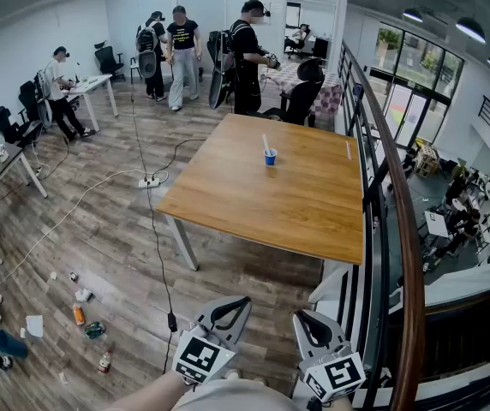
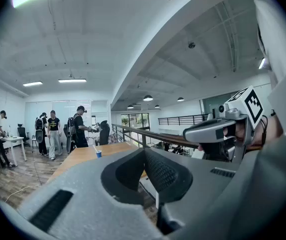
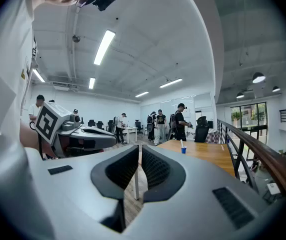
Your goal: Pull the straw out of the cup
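A small blue cup [image 1: 270,157] stands upright on the far half of a wooden table [image 1: 253,204], with a white straw [image 1: 265,142] leaning out of it to the left. Both grippers are held close to my body, well short of the table. My left gripper [image 1: 246,300] and right gripper [image 1: 297,316] sit side by side, both shut and empty. In the left gripper view the cup [image 2: 98,154] shows small, beyond and left of the shut left gripper [image 2: 144,152]. The right gripper view has the cup [image 3: 183,150] far off, right of the closed right gripper [image 3: 139,149].
A dark railing [image 1: 380,187] with a wooden handrail runs along the table's right side. Several people [image 1: 245,54] stand behind the table near office chairs [image 1: 301,92]. Cables and a power strip [image 1: 148,181] cross the wood floor; bottles and litter [image 1: 82,311] lie at left.
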A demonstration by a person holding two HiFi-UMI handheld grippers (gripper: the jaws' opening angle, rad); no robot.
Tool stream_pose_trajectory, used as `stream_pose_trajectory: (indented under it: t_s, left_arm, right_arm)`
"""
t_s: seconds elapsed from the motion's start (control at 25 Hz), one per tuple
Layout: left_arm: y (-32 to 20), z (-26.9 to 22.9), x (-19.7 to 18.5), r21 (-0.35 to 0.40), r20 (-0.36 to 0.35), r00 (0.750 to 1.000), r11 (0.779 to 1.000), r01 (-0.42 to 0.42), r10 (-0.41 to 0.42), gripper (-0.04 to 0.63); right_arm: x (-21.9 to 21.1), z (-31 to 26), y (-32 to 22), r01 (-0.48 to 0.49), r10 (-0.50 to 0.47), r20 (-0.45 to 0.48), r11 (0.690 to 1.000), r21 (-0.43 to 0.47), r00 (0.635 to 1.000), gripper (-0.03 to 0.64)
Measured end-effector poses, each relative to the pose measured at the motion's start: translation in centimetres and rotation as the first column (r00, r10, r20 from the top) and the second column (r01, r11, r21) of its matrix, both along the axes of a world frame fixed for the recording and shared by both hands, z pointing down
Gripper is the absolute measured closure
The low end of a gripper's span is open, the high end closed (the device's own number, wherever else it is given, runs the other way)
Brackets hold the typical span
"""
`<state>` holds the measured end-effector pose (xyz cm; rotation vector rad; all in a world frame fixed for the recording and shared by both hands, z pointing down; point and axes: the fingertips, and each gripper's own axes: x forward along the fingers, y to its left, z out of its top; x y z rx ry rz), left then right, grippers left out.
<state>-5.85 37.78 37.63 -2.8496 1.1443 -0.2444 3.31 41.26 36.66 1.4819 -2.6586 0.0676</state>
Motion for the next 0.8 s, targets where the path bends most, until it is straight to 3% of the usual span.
stream_pose_trajectory:
  t_s: [0.8]
  left_arm:
    - [1.5,-0.7,2.2,-0.022,-0.013,1.0,1.0,0.014,-0.014,0.581]
  right_arm:
    - [2.4,0.2,1.3,-0.012,0.012,0.009,1.0,-0.022,1.0,0.584]
